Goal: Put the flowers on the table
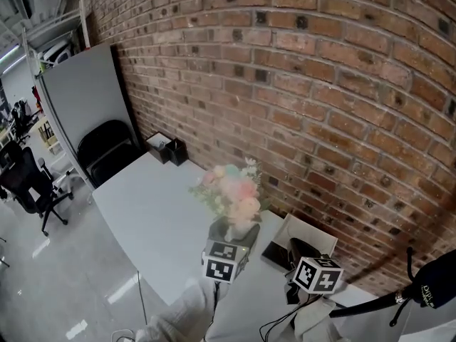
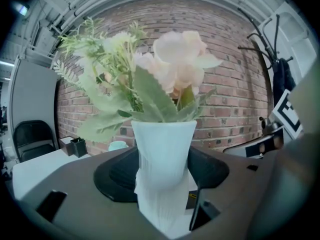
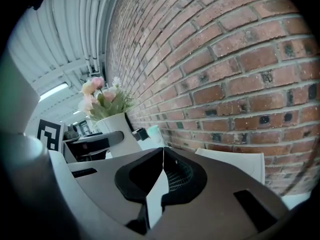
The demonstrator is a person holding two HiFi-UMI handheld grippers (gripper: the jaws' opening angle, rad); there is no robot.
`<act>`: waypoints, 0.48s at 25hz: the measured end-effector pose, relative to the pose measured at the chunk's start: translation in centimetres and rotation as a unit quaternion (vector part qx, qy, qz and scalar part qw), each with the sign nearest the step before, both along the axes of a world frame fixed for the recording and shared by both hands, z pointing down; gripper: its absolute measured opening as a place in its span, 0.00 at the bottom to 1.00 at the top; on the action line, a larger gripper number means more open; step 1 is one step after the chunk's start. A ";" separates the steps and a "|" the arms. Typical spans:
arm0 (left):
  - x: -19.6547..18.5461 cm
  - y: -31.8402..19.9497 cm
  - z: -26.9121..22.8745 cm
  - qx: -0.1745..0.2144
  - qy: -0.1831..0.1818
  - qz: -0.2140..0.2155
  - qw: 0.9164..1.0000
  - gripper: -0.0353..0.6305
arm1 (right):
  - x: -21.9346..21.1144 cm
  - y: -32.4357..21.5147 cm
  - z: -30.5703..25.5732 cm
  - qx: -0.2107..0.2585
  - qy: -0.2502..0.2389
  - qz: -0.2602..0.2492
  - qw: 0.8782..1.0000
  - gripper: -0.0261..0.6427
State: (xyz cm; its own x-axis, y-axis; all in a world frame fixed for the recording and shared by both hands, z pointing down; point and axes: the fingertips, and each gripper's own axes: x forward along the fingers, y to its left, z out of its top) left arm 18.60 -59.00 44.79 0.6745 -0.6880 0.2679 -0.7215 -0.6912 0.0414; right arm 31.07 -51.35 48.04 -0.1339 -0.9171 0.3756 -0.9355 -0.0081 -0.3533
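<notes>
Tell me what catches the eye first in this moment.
The pink flowers in a white vase stand out, clamped in the left tool over the pale table. Behind them runs a red brick wall. The right tool is shut and empty close to that wall.

- Centre of the head view: the flowers point(image 1: 231, 191) are blurred and washed out, and the blooms cannot be counted.
- Just below them, the vase point(image 1: 239, 228) is mostly hidden behind the left gripper point(image 1: 229, 242).
- Lower right: the right gripper point(image 1: 303, 254) hides its own jaws under its cube.
- Upper left: 2 boxes point(image 1: 167, 148), contents too small to tell.
- The bottom edge cuts off the sleeve point(image 1: 178, 318).
</notes>
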 end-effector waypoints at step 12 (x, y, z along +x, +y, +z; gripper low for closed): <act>6.3 -6.4 3.1 0.004 -0.001 -0.009 1.000 0.51 | 4.2 -4.9 3.4 -0.018 -0.009 -0.006 1.000 0.08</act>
